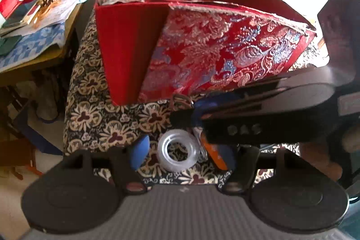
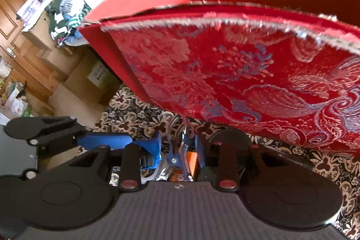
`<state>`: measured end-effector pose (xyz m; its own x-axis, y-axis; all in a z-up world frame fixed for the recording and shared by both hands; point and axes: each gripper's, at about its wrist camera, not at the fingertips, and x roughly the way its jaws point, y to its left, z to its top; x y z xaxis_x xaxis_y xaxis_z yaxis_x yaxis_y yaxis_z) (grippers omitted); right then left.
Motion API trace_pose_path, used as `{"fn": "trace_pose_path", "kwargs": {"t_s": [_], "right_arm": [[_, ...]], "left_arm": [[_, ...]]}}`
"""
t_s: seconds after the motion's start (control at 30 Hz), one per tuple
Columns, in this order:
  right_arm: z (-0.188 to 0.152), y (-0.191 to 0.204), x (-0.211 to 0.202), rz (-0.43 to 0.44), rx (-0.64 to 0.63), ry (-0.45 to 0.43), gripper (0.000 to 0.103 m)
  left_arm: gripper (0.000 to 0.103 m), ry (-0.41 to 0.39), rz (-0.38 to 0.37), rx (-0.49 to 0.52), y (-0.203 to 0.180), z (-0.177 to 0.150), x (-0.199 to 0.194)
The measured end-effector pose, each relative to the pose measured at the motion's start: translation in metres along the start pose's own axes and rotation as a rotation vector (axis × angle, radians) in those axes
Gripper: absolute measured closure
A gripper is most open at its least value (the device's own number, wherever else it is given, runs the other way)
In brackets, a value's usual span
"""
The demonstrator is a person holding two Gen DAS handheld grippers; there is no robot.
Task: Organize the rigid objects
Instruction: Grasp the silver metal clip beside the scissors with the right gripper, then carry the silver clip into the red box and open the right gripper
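A red brocade box (image 1: 202, 37) with an open top stands on a patterned cloth; it fills the upper right wrist view (image 2: 247, 71). A clear tape roll (image 1: 178, 151) lies between the blue fingertips (image 1: 139, 152) of my left gripper (image 1: 182, 153), which is open around it. An orange and blue item (image 1: 216, 154) lies beside the roll. My right gripper (image 2: 178, 152) reaches in from the right in the left wrist view (image 1: 258, 114); its blue fingers (image 2: 155, 150) close on a thin metal and blue object (image 2: 183, 150), with orange (image 2: 192, 158) behind.
The patterned cloth (image 1: 101, 109) covers the surface under the box. A cluttered side table (image 1: 33, 21) with papers and red items stands left. Piled clothes (image 2: 67, 8), cardboard boxes (image 2: 94, 75) and a wooden door (image 2: 13, 15) lie at the room's left.
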<state>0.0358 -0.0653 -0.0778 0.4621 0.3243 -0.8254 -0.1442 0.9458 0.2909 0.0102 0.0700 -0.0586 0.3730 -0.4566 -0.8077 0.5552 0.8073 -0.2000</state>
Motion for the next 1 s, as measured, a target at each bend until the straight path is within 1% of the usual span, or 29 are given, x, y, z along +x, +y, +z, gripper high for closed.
{"fn": "trace_pose_path", "kwargs": {"t_s": [0.03, 0.13, 0.23, 0.27, 0.3, 0.33, 0.37, 0.43, 0.47, 0.5, 0.53, 0.63, 0.8, 1.0], "right_arm": [[-0.001, -0.003, -0.001, 0.004, 0.012, -0.004, 0.091], [-0.001, -0.012, -0.004, 0.033, 0.058, -0.011, 0.093], [-0.002, -0.018, -0.008, 0.054, 0.087, -0.021, 0.099], [-0.002, -0.019, -0.01, 0.064, 0.091, -0.028, 0.1], [-0.003, -0.02, -0.011, 0.067, 0.093, -0.032, 0.1], [-0.004, -0.02, -0.012, 0.068, 0.092, -0.036, 0.101], [-0.005, -0.021, -0.013, 0.069, 0.092, -0.041, 0.101], [-0.01, -0.026, -0.017, 0.07, 0.095, -0.049, 0.101], [-0.011, -0.029, -0.018, 0.072, 0.107, -0.051, 0.101], [-0.013, -0.032, -0.02, 0.077, 0.119, -0.054, 0.101], [-0.014, -0.034, -0.021, 0.08, 0.13, -0.058, 0.101], [-0.016, -0.037, -0.031, 0.084, 0.144, -0.081, 0.101], [-0.017, -0.036, -0.058, 0.078, 0.151, -0.141, 0.101], [-0.024, -0.038, -0.102, 0.053, 0.161, -0.244, 0.101]], "left_arm": [[0.034, -0.002, 0.002, 0.004, 0.0, 0.001, 0.001], [0.034, -0.011, 0.013, 0.014, -0.001, 0.003, 0.005], [0.038, -0.017, 0.0, 0.011, -0.001, 0.007, 0.006], [0.042, -0.016, -0.006, 0.012, -0.002, 0.008, 0.007], [0.048, -0.014, -0.01, 0.017, -0.004, 0.01, 0.008], [0.051, -0.011, -0.011, 0.02, -0.005, 0.011, 0.01], [0.056, -0.009, -0.015, 0.023, -0.006, 0.013, 0.011], [0.061, -0.009, -0.028, 0.022, -0.008, 0.015, 0.013], [0.066, -0.009, -0.036, 0.021, -0.009, 0.017, 0.013], [0.068, -0.006, -0.046, 0.019, -0.01, 0.018, 0.014], [0.069, -0.002, -0.06, 0.015, -0.01, 0.019, 0.015], [0.072, -0.007, -0.068, 0.008, -0.011, 0.02, 0.015], [0.08, -0.034, -0.088, 0.015, -0.021, 0.024, 0.0], [0.08, -0.092, -0.142, 0.053, -0.038, 0.034, -0.029]]}}
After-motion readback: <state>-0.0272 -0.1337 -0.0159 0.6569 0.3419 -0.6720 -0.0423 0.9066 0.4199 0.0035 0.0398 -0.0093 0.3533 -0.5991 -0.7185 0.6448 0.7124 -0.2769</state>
